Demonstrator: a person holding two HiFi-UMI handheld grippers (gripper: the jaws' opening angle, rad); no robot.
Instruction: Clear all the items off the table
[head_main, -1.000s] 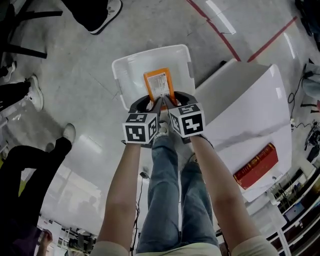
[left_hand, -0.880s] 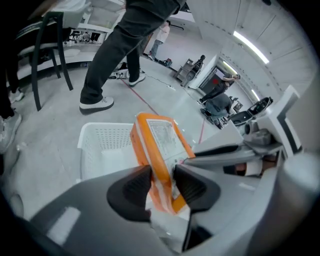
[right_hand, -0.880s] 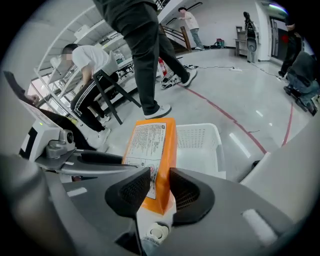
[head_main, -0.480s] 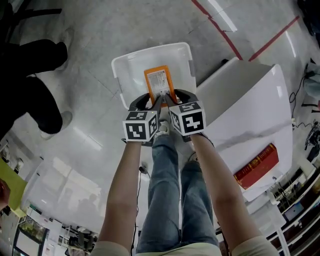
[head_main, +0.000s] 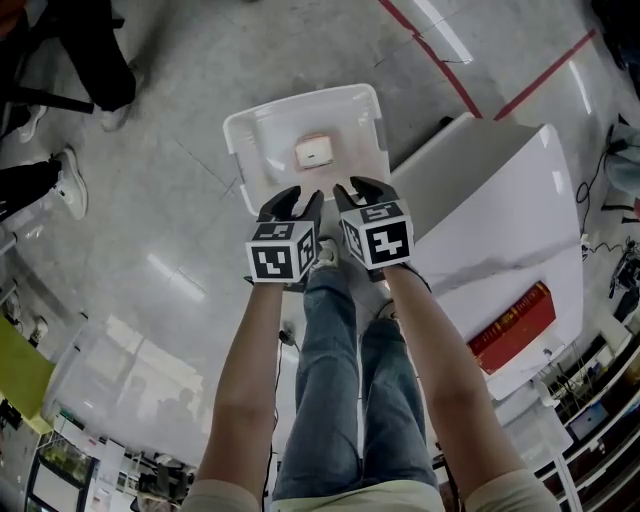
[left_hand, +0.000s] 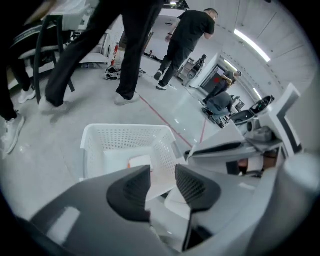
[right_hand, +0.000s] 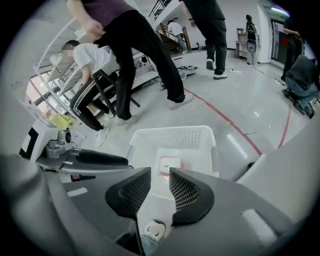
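Observation:
A white basket (head_main: 240, 135) stands on the floor in front of me. An orange-and-white packet (head_main: 314, 151) lies flat on its bottom, also seen as the packet (left_hand: 140, 162) and the packet (right_hand: 169, 164). My left gripper (head_main: 303, 200) and right gripper (head_main: 357, 190) hover side by side above the basket's near rim, well over the packet. The left gripper (left_hand: 162, 175) is open with nothing between its jaws. The right gripper (right_hand: 160, 181) is open too, its jaws closing a little on nothing. A red book (head_main: 512, 332) lies on the white table (head_main: 500, 220) at my right.
People's legs and shoes (head_main: 70, 185) stand on the floor left of the basket, and a person (right_hand: 140, 45) walks close behind it. A red tape line (head_main: 440, 70) crosses the floor beyond. The table's corner (head_main: 455, 130) comes near the basket's right side.
The packet, held upright between both grippers over the basket, has been let go and now lies flat on the basket's bottom. The grippers have parted slightly.

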